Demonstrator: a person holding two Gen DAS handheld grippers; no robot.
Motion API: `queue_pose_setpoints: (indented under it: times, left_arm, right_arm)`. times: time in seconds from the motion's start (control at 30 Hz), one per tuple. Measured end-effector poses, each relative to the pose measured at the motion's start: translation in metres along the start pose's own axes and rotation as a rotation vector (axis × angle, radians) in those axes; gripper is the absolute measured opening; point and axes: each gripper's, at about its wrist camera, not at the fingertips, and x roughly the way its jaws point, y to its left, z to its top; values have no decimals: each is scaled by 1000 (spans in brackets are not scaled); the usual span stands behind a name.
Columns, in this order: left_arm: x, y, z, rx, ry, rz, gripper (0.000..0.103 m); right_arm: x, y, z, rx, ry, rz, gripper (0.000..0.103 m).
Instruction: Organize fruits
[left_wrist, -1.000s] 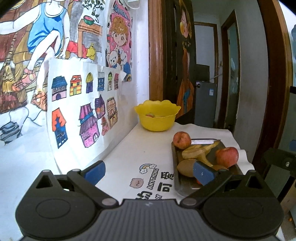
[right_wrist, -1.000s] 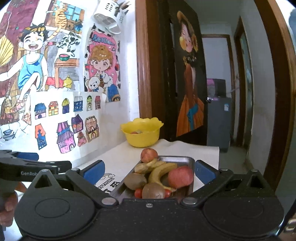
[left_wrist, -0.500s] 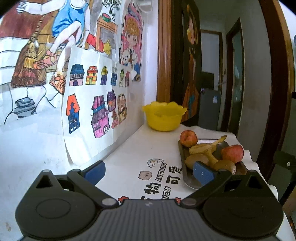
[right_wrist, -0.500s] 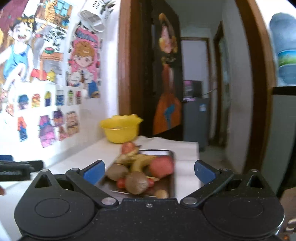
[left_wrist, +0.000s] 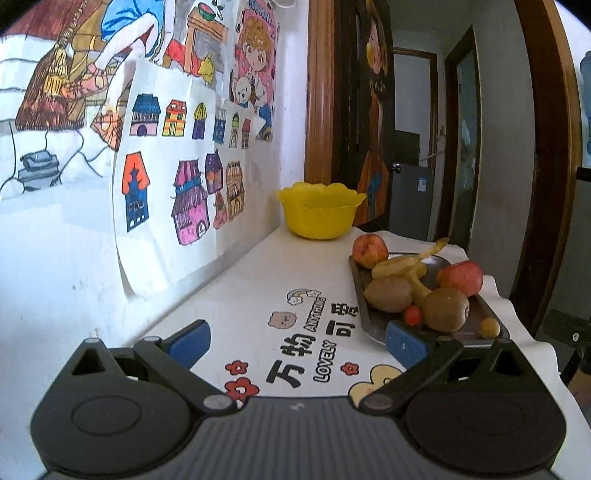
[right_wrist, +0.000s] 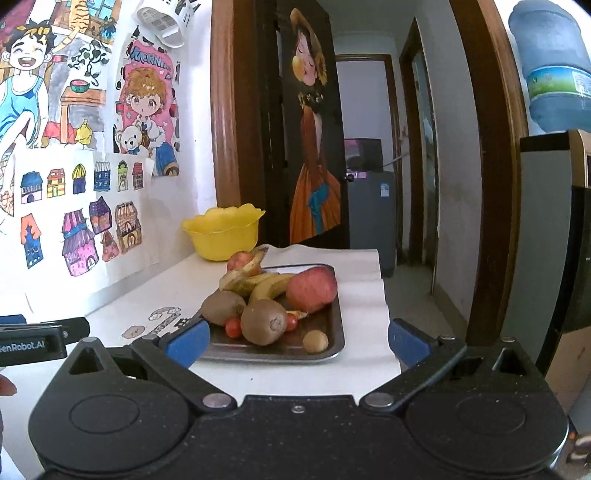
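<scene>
A metal tray (right_wrist: 334, 334) on the white table holds two kiwis (right_wrist: 264, 321), bananas (right_wrist: 267, 286), two red apples (right_wrist: 312, 288), small red tomatoes (right_wrist: 232, 327) and a small tan fruit (right_wrist: 315, 340). The tray also shows in the left wrist view (left_wrist: 360, 284), with a kiwi (left_wrist: 445, 308) and an apple (left_wrist: 460, 277). A yellow bowl (right_wrist: 223, 232) stands behind the tray by the wall, also in the left wrist view (left_wrist: 319, 212). My right gripper (right_wrist: 295, 341) is open and empty in front of the tray. My left gripper (left_wrist: 297, 341) is open and empty, left of the tray.
The wall with children's drawings (left_wrist: 173, 192) runs along the table's left side. A wooden door frame (right_wrist: 221, 110) and a dark door with a painted figure (right_wrist: 314, 155) stand behind the bowl. The table's right edge (right_wrist: 386, 306) drops off. A water bottle (right_wrist: 550, 66) sits high at right.
Both grippers have drawn back and lowered a little, so the tray appears farther ahead. The right gripper has swung back leftward. Both stay open and empty.
</scene>
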Motion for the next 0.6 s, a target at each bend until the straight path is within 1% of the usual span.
queue_pose_setpoints:
  times: [0.13, 0.23, 0.37, 0.6]
  left_arm:
    - [-2, 4, -5, -6, -5, -3, 102]
    - [-4, 8, -9, -26, -16, -9, 102]
    - [-1, 10, -12, -27, 1, -12, 102]
    - [3, 17, -17, -41, 13, -14, 102]
  right_arm:
    - [-1, 2, -7, -3, -3, -8, 102]
    - [-1, 2, -11, 17, -5, -17, 102]
    - [-2, 5, -15, 31, -6, -15, 102]
    - [-4, 14, -19, 0, -19, -6, 102]
